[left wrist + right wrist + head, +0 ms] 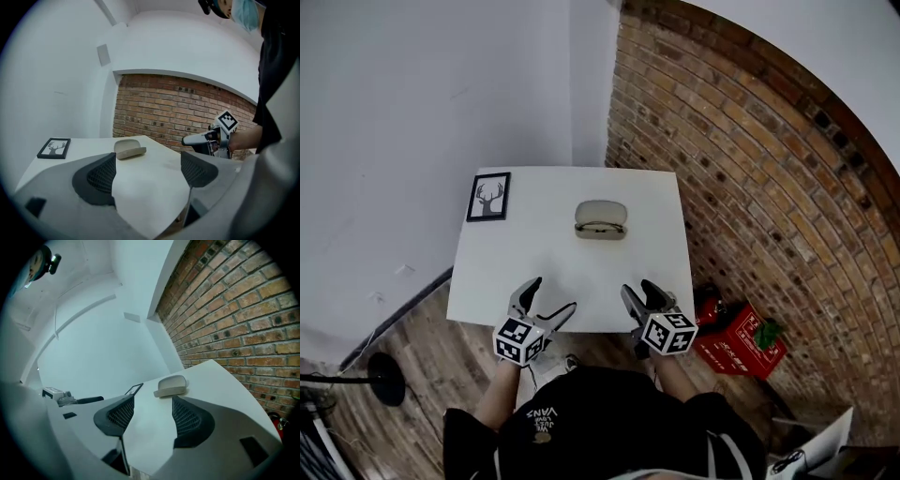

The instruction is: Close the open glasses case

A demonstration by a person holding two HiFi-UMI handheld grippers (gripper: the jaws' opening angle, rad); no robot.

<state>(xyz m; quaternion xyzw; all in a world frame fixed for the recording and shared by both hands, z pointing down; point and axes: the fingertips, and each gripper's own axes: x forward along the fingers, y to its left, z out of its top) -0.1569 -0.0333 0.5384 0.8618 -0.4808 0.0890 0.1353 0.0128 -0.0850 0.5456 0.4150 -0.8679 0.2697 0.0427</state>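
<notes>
1. nearest the camera, the person's black top point(609, 422) is filling the lower edge of the head view, with both forearms reaching forward over the near edge of the white table point(572, 267).
2. the left gripper point(551, 294) is hovering over the near left part of the table; its jaws are standing wide apart, released, with only bare tabletop showing between them in its own view.
3. the right gripper point(637, 289) is hovering over the near right part, its jaws likewise spread and gripping nothing.
4. nothing is lying between the grippers and the task's thing; the stretch of tabletop ahead of both is showing bare.
5. the glasses case point(601, 220) is sitting toward the far middle of the table, well apart from both grippers. its lid is standing raised over the base, and a thin dark outline is showing inside the lower half; what it is cannot be made out.
6. a framed deer picture point(488, 197) is lying flat at the far left corner, well apart from the case.
7. off the table's right side, a red crate point(739, 345) is resting on the floor, holding something green point(766, 333).
8. a brick wall point(750, 178) is running along the right, and a white wall point(441, 94) is standing behind the table.
</notes>
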